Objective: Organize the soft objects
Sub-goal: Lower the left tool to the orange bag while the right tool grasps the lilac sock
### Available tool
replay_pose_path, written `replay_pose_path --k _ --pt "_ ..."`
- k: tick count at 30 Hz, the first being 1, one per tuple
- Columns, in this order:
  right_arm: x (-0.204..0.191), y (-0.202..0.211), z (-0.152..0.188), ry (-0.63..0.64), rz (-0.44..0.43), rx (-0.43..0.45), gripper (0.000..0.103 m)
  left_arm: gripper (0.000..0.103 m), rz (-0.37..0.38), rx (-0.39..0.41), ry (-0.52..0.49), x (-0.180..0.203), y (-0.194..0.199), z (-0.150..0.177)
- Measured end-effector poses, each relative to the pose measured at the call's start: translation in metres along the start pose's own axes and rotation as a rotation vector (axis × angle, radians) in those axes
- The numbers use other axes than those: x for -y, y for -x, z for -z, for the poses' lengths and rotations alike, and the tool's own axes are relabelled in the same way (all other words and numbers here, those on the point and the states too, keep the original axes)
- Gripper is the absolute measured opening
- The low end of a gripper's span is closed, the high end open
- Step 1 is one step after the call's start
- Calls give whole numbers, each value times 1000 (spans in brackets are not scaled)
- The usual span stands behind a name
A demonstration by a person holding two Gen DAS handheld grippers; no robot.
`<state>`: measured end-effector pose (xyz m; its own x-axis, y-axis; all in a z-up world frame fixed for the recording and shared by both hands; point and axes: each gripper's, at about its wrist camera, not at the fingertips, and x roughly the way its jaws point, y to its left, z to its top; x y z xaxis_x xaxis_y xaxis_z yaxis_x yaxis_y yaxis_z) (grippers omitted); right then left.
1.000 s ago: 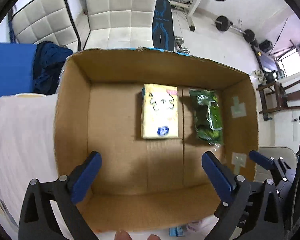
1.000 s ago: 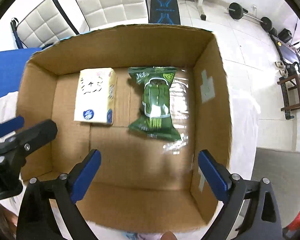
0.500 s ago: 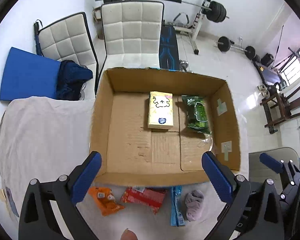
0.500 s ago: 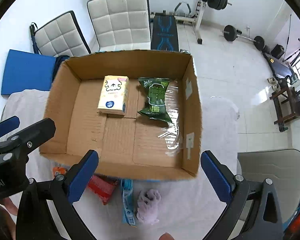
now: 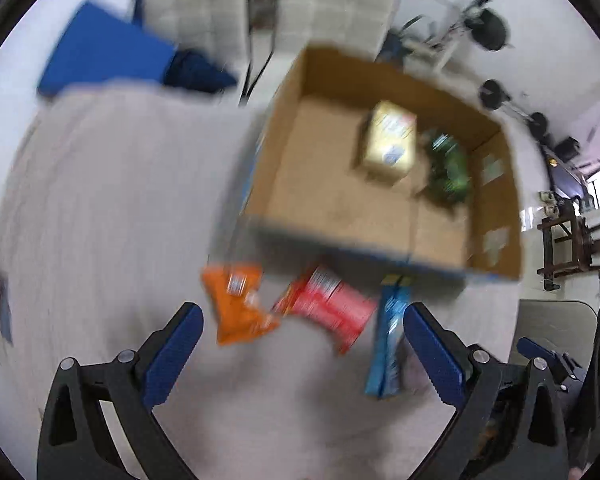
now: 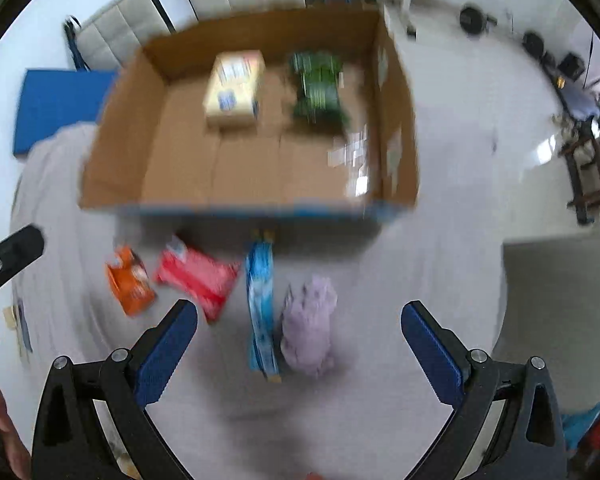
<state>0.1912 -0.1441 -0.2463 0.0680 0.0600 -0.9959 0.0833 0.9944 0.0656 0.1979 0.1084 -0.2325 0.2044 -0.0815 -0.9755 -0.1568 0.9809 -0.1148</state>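
Note:
A cardboard box (image 5: 284,148) (image 6: 120,140) on the cloth-covered table holds a yellow tissue pack (image 5: 390,144) (image 6: 234,88) and a green packet (image 5: 448,170) (image 6: 318,88). In front of it lie an orange packet (image 5: 238,306) (image 6: 129,282), a red packet (image 5: 328,308) (image 6: 198,278), a blue packet (image 5: 388,344) (image 6: 262,306) and a lilac plush (image 6: 310,326). My left gripper (image 5: 300,352) is open and empty above the orange and red packets. My right gripper (image 6: 298,350) is open and empty above the blue packet and plush. Both views are blurred.
White padded chairs (image 5: 324,16) and a blue mat (image 5: 100,56) stand behind the table. Gym weights (image 5: 494,30) lie on the floor at the back right. A grey chair seat (image 6: 560,312) is at the right of the table.
Both grippers have pulled back from over the box toward the table's near side and dropped lower. The loose packets and plush now lie between the fingers. The left view has swung left.

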Motion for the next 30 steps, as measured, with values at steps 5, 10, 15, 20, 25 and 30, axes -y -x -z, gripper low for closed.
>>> replay_pose_path --k 5,10,15,20,25,30 --pt "7 -59 13 -45 9 -83 103 103 -4 -121 127 -45 -55 21" --pt "18 -96 16 -95 20 -144 97 103 12 -192 219 -70 -101 21" --pt "20 -116 21 -109 -2 -189 75 103 -8 -238 230 -74 -140 14" --pt "20 -125 26 -117 26 -198 45 66 -39 -262 132 -58 -163 17" --pt "26 -122 33 -134 21 -198 42 46 -74 -246 51 -45 -164 37" --pt "25 -113 44 -138 5 -195 40 39 -106 -212 9 -29 -153 70"
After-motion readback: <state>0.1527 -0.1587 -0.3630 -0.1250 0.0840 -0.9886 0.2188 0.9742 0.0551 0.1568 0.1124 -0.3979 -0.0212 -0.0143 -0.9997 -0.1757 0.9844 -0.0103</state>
